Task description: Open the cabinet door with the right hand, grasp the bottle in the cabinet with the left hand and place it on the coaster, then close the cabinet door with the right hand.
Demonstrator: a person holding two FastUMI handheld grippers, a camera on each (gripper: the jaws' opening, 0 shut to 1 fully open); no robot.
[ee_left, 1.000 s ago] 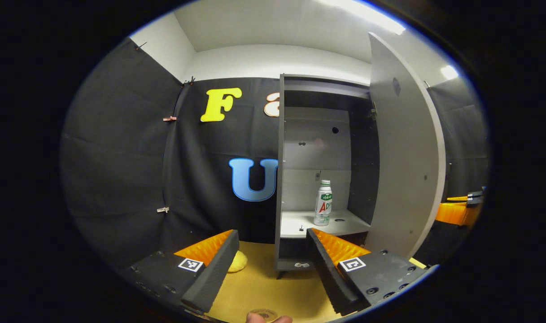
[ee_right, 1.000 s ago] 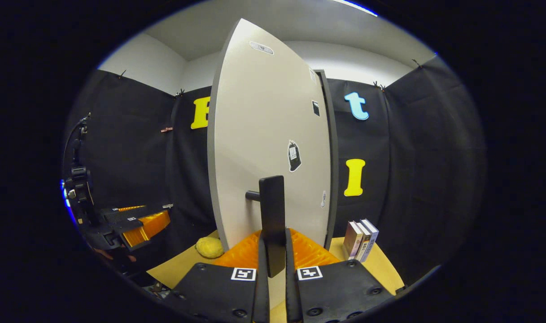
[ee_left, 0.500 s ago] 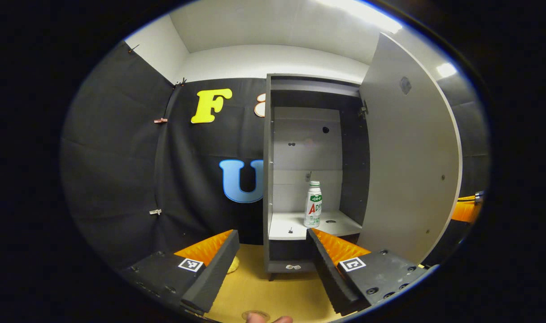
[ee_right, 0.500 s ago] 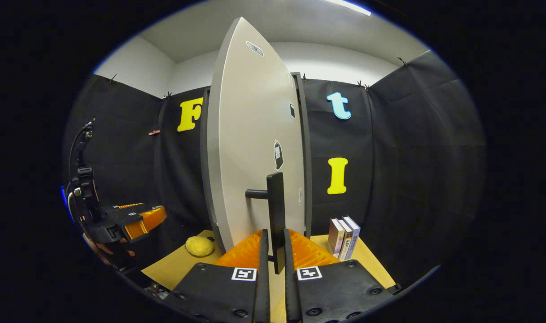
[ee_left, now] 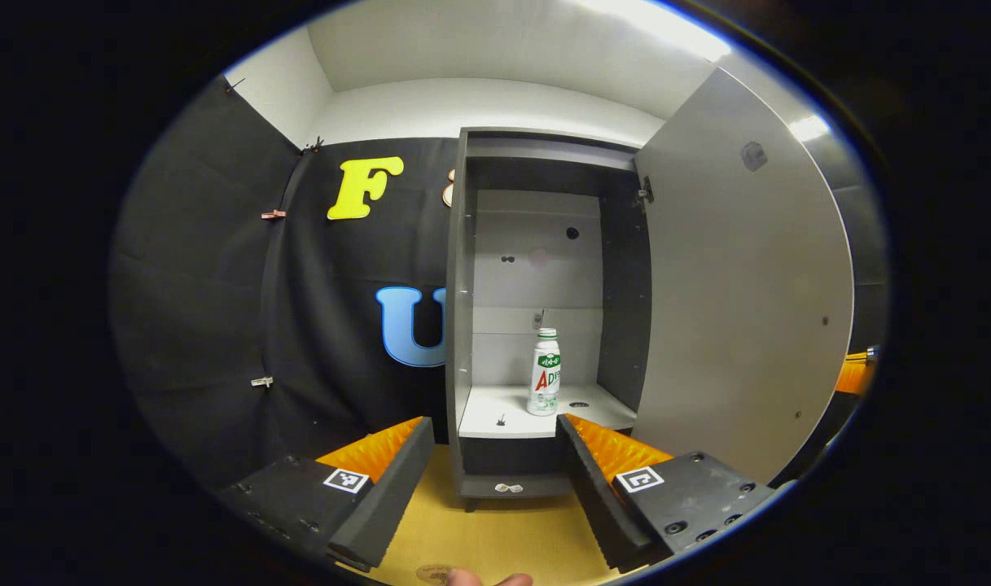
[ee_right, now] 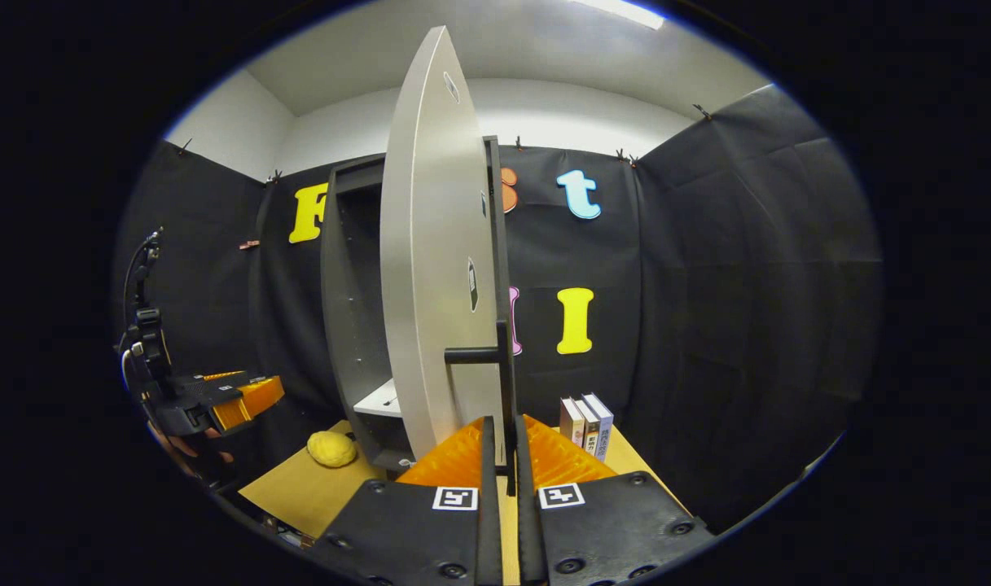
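In the left gripper view, the grey cabinet (ee_left: 462,325) stands open with its pale door (ee_left: 747,309) swung out to the right. A white bottle (ee_left: 544,372) with a green and red label stands upright on the cabinet's white shelf (ee_left: 495,403). My left gripper (ee_left: 493,431) is open and empty, well short of the shelf, with the bottle just above its right finger. A round coaster (ee_left: 434,574) peeks in at the bottom edge. In the right gripper view, my right gripper (ee_right: 503,427) is shut on the door's black handle (ee_right: 505,382), and the door (ee_right: 438,268) shows nearly edge-on.
A yellow lump (ee_right: 331,448) lies on the tan table (ee_right: 300,496) left of the cabinet. Three books (ee_right: 586,423) stand right of the door. The left gripper (ee_right: 218,399) and a hand holding it show at far left. A fingertip (ee_left: 479,579) is at the bottom edge.
The right gripper has pulled the door wider open, so it now shows nearly edge-on and the cabinet's inside is exposed. The left gripper view has swung to face the cabinet more squarely.
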